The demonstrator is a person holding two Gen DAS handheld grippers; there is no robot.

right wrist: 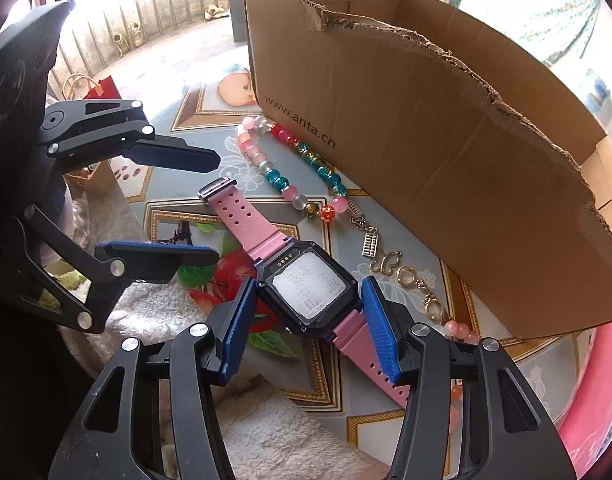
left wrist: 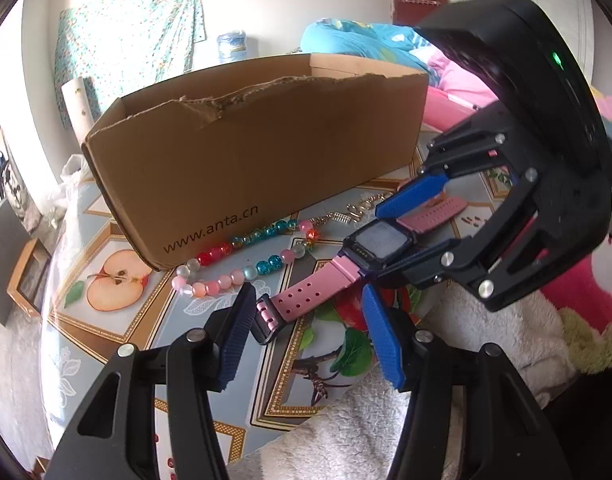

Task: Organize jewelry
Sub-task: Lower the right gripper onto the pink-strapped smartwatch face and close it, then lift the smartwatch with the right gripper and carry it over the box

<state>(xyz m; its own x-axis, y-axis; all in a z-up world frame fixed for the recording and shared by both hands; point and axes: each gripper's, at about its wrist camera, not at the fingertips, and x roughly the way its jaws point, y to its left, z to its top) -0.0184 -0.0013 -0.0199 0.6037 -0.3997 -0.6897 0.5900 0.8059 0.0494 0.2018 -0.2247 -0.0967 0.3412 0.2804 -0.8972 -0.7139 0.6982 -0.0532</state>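
Right wrist view: right claw (right wrist: 309,320) pinches the pink smartwatch (right wrist: 306,286) case; left claw (right wrist: 202,204) spread about its strap end. Watch, bead necklace (right wrist: 294,176), gold chain (right wrist: 405,276) remain on the surface (right wrist: 545,360), outside the cardboard box (right wrist: 445,152).

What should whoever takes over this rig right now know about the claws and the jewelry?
Right claw: shut on the pink watch at its case; the watch lies on the table.
Left claw: open, straddling the strap near its buckle end, not pressing.
Bead bracelet and gold chain lie beside the cardboard box.
Done: nothing seen boxed.
Left: watch, bracelet, chain, probably into the box.
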